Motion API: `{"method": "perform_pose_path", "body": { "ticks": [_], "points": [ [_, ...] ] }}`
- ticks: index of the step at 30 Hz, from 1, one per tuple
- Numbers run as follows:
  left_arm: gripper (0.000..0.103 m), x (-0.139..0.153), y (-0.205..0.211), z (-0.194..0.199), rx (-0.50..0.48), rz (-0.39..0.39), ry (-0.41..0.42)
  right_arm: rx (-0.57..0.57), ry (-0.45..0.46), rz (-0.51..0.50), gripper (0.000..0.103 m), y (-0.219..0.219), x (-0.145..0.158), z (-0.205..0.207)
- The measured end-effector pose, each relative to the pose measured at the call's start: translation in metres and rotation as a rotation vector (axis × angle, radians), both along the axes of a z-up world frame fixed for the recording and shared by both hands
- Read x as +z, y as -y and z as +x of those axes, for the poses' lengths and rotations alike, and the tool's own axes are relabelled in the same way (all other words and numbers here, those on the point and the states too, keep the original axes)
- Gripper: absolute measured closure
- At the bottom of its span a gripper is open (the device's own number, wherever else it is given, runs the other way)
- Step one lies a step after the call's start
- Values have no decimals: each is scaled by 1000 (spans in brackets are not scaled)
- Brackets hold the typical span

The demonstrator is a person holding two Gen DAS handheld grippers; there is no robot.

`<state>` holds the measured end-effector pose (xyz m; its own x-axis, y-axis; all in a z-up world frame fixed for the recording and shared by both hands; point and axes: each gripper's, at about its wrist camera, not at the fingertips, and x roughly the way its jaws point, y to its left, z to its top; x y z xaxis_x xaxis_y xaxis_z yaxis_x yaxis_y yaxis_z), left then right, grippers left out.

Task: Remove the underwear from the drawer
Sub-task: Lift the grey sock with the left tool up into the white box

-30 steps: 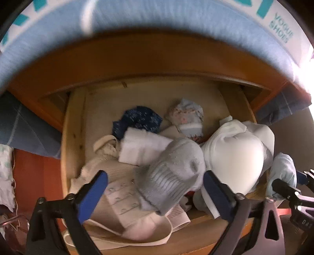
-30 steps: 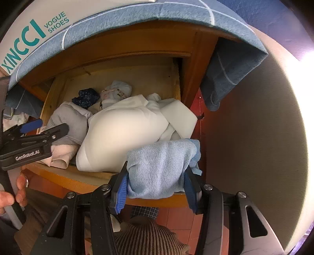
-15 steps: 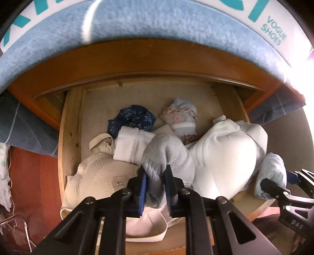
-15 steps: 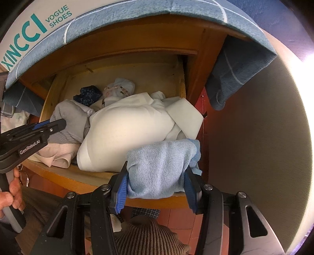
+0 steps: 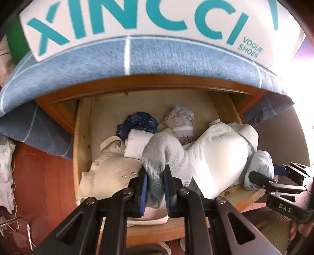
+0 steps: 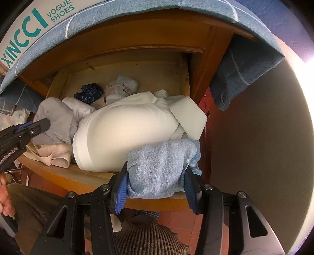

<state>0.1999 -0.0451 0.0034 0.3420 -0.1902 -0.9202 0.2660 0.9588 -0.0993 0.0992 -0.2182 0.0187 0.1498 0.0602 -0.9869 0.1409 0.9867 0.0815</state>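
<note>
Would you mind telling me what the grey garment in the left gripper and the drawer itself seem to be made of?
The grey ribbed garment looks like soft knit, probably cotton: ribbing and a fuzzy matte surface show. The open wooden drawer looks like pale unvarnished wood with visible grain.

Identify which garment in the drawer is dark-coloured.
The navy speckled garment at the back of the drawer, behind the white folded piece; all others are white, cream, grey or pale blue.

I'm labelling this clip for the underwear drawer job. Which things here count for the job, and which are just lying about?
In the job:
left gripper, shut on the grey garment
right gripper, shut on the light blue garment
wooden drawer

Lying about:
shoe box
blue towel
</note>
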Motion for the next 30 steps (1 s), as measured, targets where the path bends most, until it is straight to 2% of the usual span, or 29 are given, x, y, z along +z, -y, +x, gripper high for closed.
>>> {"method": "perform_pose_path", "body": {
  "ticks": [8, 21, 25, 30],
  "points": [
    [88, 16, -13, -12, 6, -14, 18, 8, 1, -13, 57, -2, -1, 0],
    [88, 61, -41, -35, -7, -36, 71, 14, 5, -19, 57, -4, 1, 0],
    [88, 77, -51, -41, -6, -49, 87, 15, 5, -18, 57, -4, 1, 0],
    [88, 110, -60, -53, -23, -54, 151, 16, 5, -19, 57, -5, 1, 0]
  ]
}}
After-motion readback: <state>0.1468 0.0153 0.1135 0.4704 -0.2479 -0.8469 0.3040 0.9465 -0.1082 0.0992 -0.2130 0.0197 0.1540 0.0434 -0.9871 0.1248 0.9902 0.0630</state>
